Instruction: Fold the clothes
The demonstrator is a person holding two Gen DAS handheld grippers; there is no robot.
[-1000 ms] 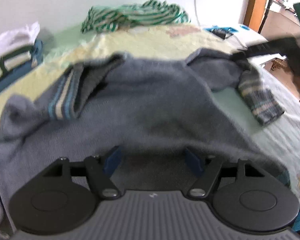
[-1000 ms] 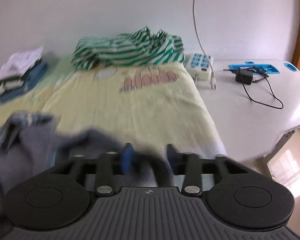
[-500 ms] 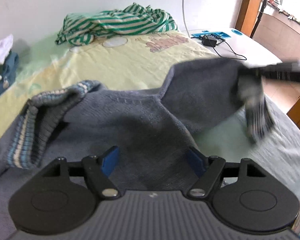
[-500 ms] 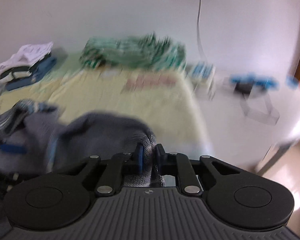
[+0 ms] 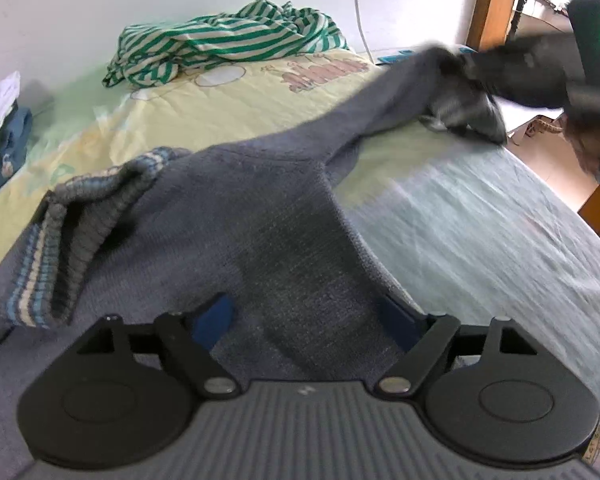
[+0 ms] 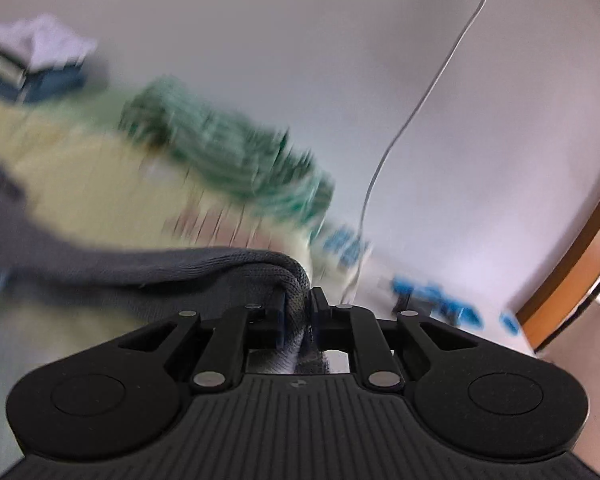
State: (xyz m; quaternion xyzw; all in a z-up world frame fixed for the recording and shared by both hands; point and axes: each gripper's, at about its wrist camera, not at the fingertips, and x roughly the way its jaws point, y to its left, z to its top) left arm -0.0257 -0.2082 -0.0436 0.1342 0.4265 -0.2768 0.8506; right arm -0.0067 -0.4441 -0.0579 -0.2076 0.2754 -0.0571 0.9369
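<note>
A grey knitted sweater (image 5: 260, 220) with a blue-and-cream striped band (image 5: 80, 216) lies on the bed. My left gripper (image 5: 306, 314) hovers low over its body. Its jaws stand wide and are still opening, the fabric lies under and between the blue pads, and nothing is pinched. My right gripper (image 6: 298, 300) is shut on the sweater's sleeve (image 6: 220, 264), the knit bunched between its pads. In the left wrist view that sleeve (image 5: 380, 108) is stretched out to the upper right, where the blurred right gripper (image 5: 472, 68) holds its cuff end.
A crumpled green-and-white striped garment (image 5: 228, 48) lies at the far side of the yellow sheet (image 5: 240, 100) by the wall. A folded pile (image 5: 0, 120) sits at the far left. Right of the bed are a white table with blue items (image 6: 440, 300) and a wooden door frame (image 5: 488, 4).
The right gripper closed on the sleeve, rolled, and drew it out to the right, away from the sweater's body. The left gripper shifted along the sweater and its jaws widened a little.
</note>
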